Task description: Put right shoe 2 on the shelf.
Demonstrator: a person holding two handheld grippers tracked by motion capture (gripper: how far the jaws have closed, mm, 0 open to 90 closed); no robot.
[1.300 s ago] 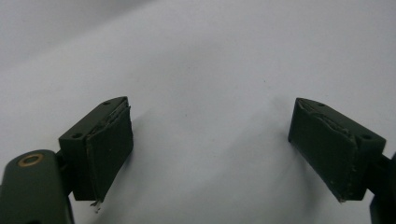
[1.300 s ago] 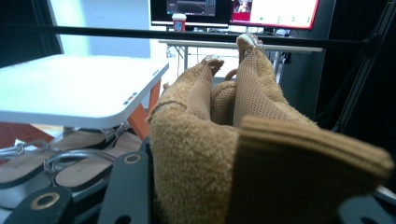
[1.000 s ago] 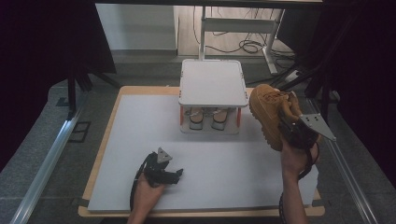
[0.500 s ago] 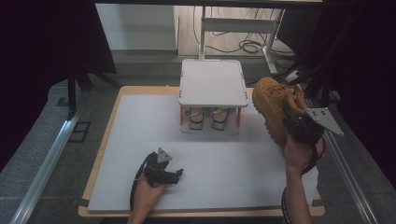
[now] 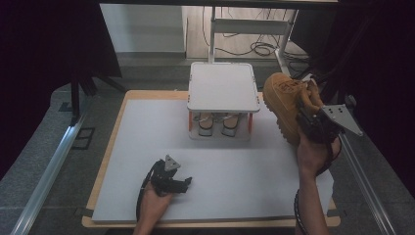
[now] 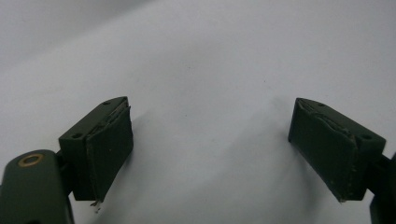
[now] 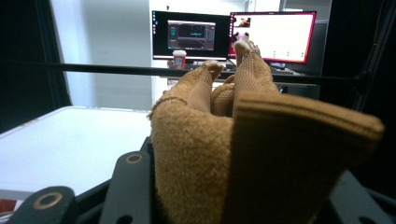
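Boot held aloft by its collar, right of the rack.

The right claw [image 5: 313, 125] gripped the tan boot [image 5: 286, 103] at the soft suede collar [image 7: 261, 154], holding it clear of the worktop [image 5: 147, 132], just beside the white rack [image 5: 223, 88]. The boot looked fairly heavy, with a stiff lugged sole and pliable upper, so a collar hold would likely let it swing and sag; the firmer heel would give steadier purchase. The left claw [image 5: 182, 182] rested on the worktop, jaws wide and empty.
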